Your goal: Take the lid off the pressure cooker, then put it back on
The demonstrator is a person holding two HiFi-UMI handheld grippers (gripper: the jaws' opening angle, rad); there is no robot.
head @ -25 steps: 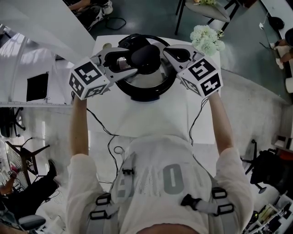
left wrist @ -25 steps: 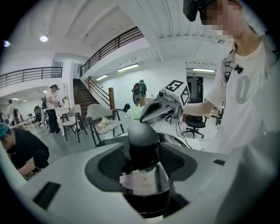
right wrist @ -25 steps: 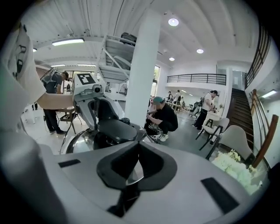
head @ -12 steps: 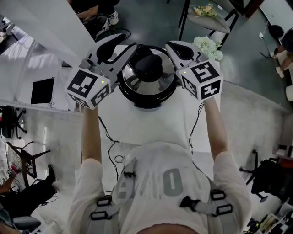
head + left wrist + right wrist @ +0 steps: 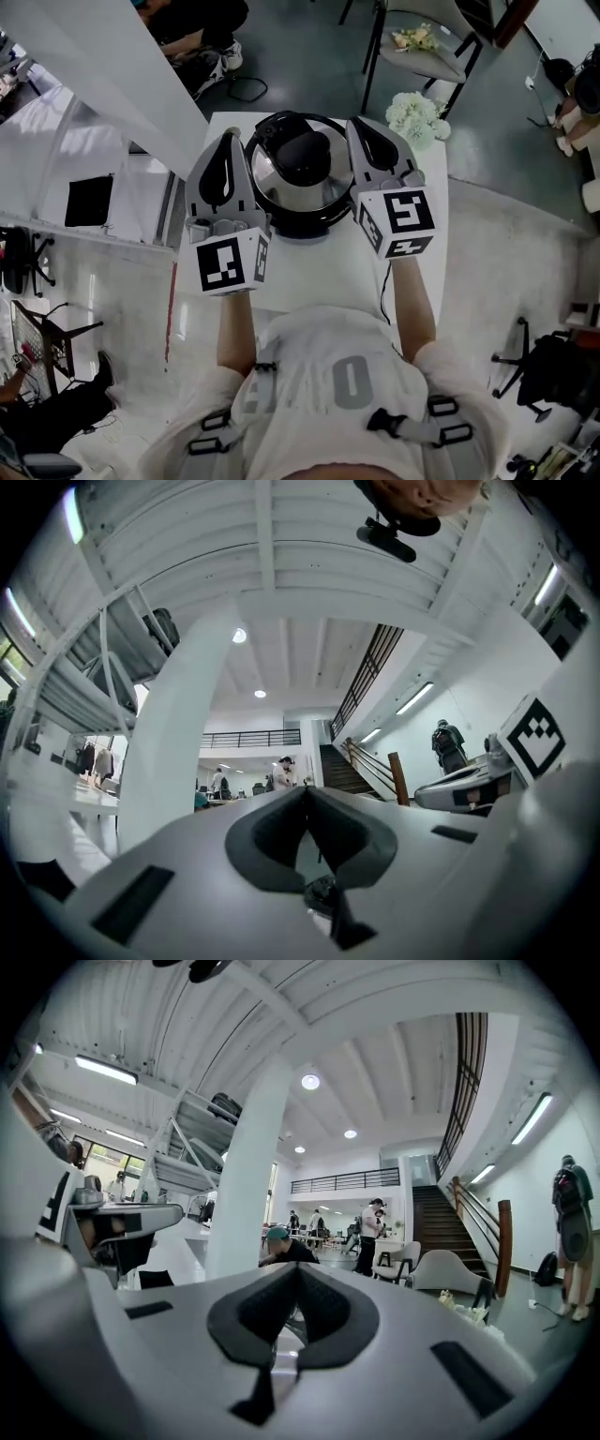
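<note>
The pressure cooker (image 5: 300,202) stands on the white table (image 5: 309,267), its steel lid (image 5: 330,183) with a black knob (image 5: 302,155) on top. My left gripper (image 5: 229,139) is raised to the cooker's left and my right gripper (image 5: 362,124) to its right; neither touches it. Both point out level into the room. The left gripper's (image 5: 305,791) jaws have just been closing and now meet with nothing between them. The right gripper's (image 5: 298,1269) jaws are shut and empty too. The cooker does not show in either gripper view.
White flowers (image 5: 414,112) lie at the table's far right corner, with a chair (image 5: 422,52) beyond. A white slanted beam (image 5: 103,84) runs along the left. A person sits on the floor (image 5: 192,23) past the table. Stairs (image 5: 469,1218) and people stand far off.
Both grippers have lifted off the cooker's lid and pulled back toward me, now flanking the pot. The left gripper's jaws, open around the knob before, have shut.
</note>
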